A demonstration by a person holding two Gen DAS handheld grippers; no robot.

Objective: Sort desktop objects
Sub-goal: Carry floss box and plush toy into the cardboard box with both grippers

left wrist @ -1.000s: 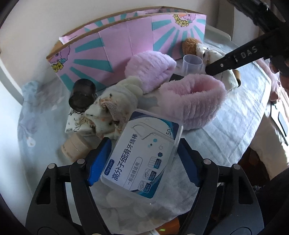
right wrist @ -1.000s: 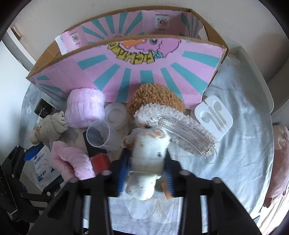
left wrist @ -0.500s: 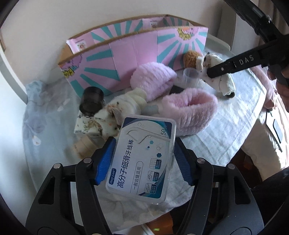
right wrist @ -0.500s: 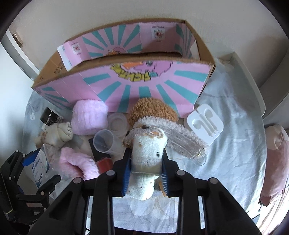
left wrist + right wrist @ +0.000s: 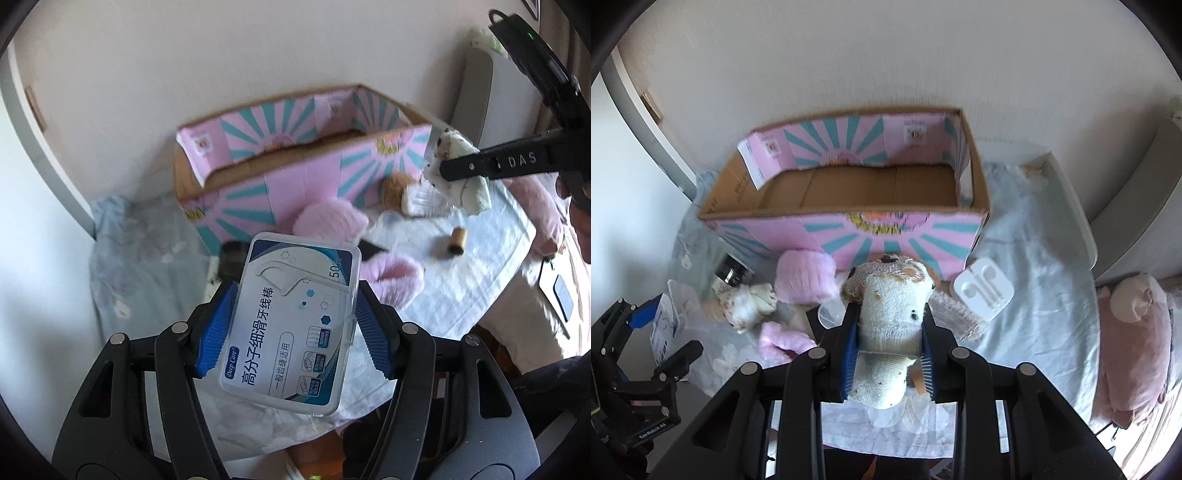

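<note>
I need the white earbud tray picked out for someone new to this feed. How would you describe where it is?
Start at the pink-and-teal cardboard box by the wall. Just off its front right corner, on the pale blue cloth, lies the earbud tray. Unlike the fluffy pink and plush things around it, it is hard, flat, glossy white, moulded with two earbud outlines.

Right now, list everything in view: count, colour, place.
cardboard box: one, pink and teal outside, back of table by wall
floss pick case: one, clear with blue label, in left gripper
white plush toy: one, spotted, in right gripper
pink fluffy bands: two, before box
cream plush toy: one, left of bands
dark jar: one, left of box
earphone tray: one, white, right of box
small brown tube: one, on cloth
pink pillow: one, far right
left gripper: shut on case
right gripper: shut on toy
</note>
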